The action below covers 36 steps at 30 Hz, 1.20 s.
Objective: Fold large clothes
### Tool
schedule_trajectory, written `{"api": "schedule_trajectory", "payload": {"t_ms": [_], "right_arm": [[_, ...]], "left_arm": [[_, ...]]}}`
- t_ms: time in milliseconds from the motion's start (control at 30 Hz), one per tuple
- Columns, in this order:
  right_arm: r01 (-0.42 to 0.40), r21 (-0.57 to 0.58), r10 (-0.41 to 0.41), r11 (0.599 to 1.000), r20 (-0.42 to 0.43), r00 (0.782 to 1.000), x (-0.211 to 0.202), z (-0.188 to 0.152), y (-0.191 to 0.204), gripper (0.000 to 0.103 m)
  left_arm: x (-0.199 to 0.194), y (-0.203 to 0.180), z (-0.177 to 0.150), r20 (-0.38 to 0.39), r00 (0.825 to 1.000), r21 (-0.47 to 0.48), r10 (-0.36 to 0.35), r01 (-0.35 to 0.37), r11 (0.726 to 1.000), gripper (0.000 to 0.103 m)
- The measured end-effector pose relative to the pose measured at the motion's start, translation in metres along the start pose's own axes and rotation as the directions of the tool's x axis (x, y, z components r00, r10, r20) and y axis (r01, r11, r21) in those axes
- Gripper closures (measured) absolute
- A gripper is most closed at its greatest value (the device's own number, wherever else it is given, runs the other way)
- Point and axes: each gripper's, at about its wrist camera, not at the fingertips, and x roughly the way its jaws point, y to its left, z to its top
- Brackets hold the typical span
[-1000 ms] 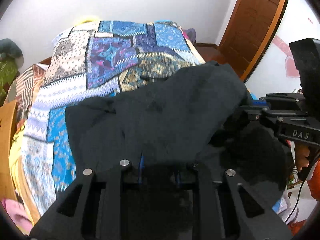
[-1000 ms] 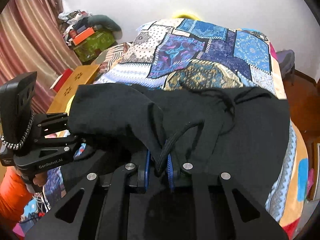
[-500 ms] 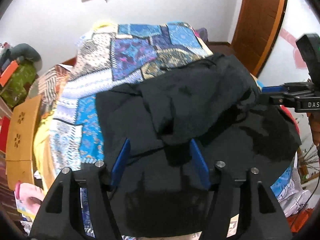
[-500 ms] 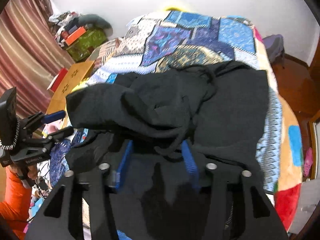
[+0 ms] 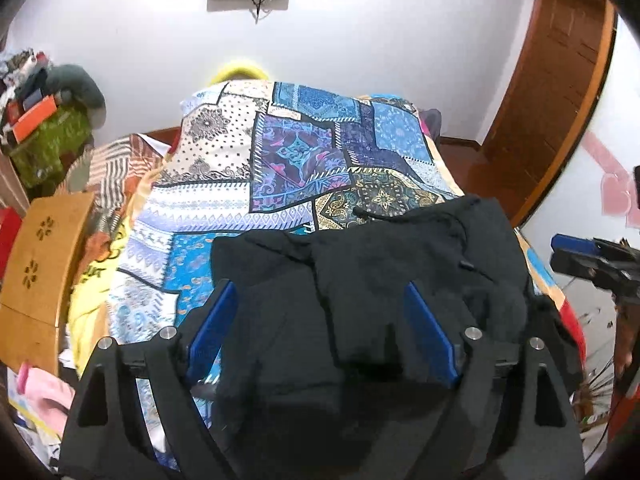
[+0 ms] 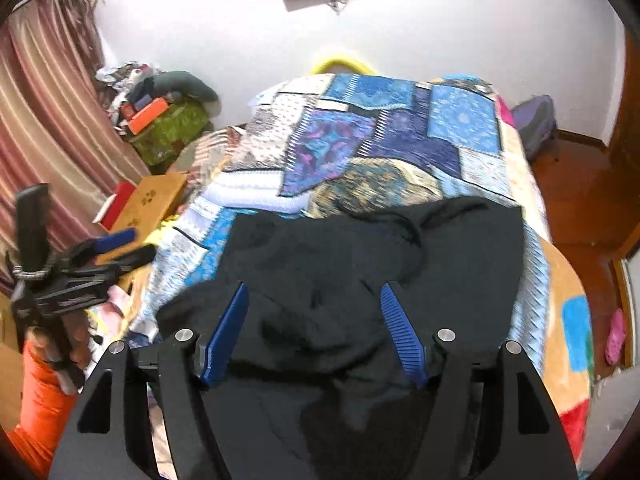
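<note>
Black garment (image 5: 400, 264) lies in a loose fold on the near end of the bed (image 5: 280, 168), directly ahead of and under both sets of fingers.

Left gripper (image 5: 320, 300): fingers spread wide, holding nothing; cloth lies between and below the pads.

Right gripper (image 6: 314, 304): likewise spread, empty.

Garment's long axis appears to run across both views, side to side between the two grippers. Neither gripper is clearly nearer; each sits over its own end.

Left view shows a folded flap edge running forward between its fingers. Right view shows a drawcord (image 6: 412, 236) beyond its fingertips and the far right edge lying flat, which the left view does not show.
</note>
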Motion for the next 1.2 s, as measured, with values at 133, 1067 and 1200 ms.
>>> {"api": "schedule_trajectory", "payload": {"t_ms": [133,1067,1200], "right_arm": [[-0.034,-0.027,0.033,0.999,-0.024,0.999,0.024,0.01,0.014,0.037],[0.029,-0.085,-0.049,0.996,-0.243,0.969,0.056,-0.06,-0.013,0.037],[0.073,-0.018,-0.075,0.997,-0.161,0.984,0.033,-0.046,-0.032,0.037]], "left_arm": [[0.04,-0.005,0.007,-0.081,0.996,0.001,0.029,-0.029,1.0,0.019],[0.07,-0.008,-0.082,-0.228,0.974,-0.01,0.011,-0.014,1.0,0.016],[0.051,0.018,-0.064,-0.164,0.986,-0.049,0.04,-0.049,0.998,0.016]]}}
